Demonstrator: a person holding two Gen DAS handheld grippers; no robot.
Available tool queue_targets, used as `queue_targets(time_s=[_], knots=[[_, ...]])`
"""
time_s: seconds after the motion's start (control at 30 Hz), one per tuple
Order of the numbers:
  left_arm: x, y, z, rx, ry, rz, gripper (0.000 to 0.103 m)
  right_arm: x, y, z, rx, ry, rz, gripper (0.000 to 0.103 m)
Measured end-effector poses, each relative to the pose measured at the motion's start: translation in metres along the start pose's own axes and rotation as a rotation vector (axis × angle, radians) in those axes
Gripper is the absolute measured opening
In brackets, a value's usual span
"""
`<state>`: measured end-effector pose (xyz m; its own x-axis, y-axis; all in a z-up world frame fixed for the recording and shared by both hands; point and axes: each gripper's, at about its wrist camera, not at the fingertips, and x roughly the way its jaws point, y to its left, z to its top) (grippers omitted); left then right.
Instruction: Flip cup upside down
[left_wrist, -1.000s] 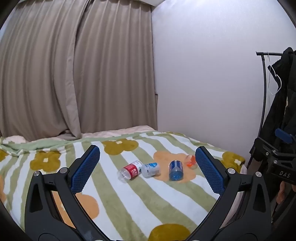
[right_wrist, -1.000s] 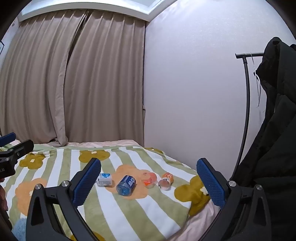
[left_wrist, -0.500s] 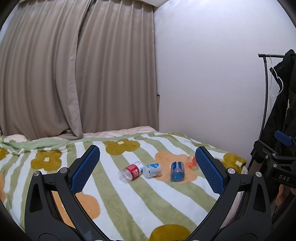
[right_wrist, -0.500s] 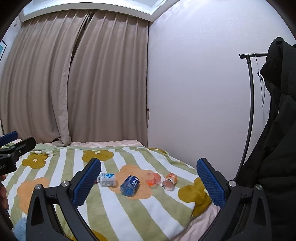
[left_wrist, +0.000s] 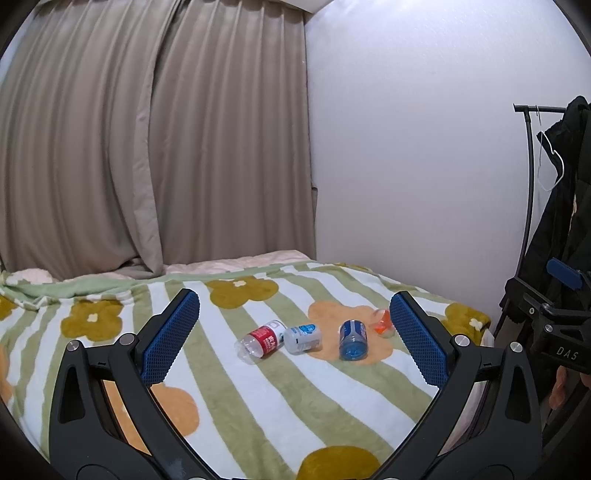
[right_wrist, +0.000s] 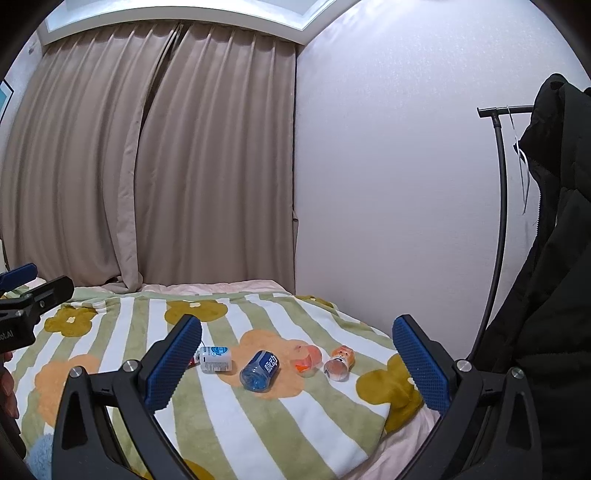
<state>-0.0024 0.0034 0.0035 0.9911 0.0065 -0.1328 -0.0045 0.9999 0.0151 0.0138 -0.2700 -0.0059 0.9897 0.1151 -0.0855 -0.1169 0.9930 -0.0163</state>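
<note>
Five cups (right_wrist: 259, 371) lie toppled on one blanket (right_wrist: 258, 424).

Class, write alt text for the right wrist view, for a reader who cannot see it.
Open right tongs with blue pads frame a striped, flowered blanket where small containers lie on their sides: a white one, a blue one, an orange one and a clear orange-capped one. Beige curtains hang behind.
</note>
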Motion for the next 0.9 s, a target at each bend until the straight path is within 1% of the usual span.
queue_targets(time_s=[0.9], knots=[[-0.002,0.0014,-0.0003,-0.006,0.004,-0.01,0.103,-0.0002,0.0008,-0.0017,-0.001,-0.002,0.009,0.103]])
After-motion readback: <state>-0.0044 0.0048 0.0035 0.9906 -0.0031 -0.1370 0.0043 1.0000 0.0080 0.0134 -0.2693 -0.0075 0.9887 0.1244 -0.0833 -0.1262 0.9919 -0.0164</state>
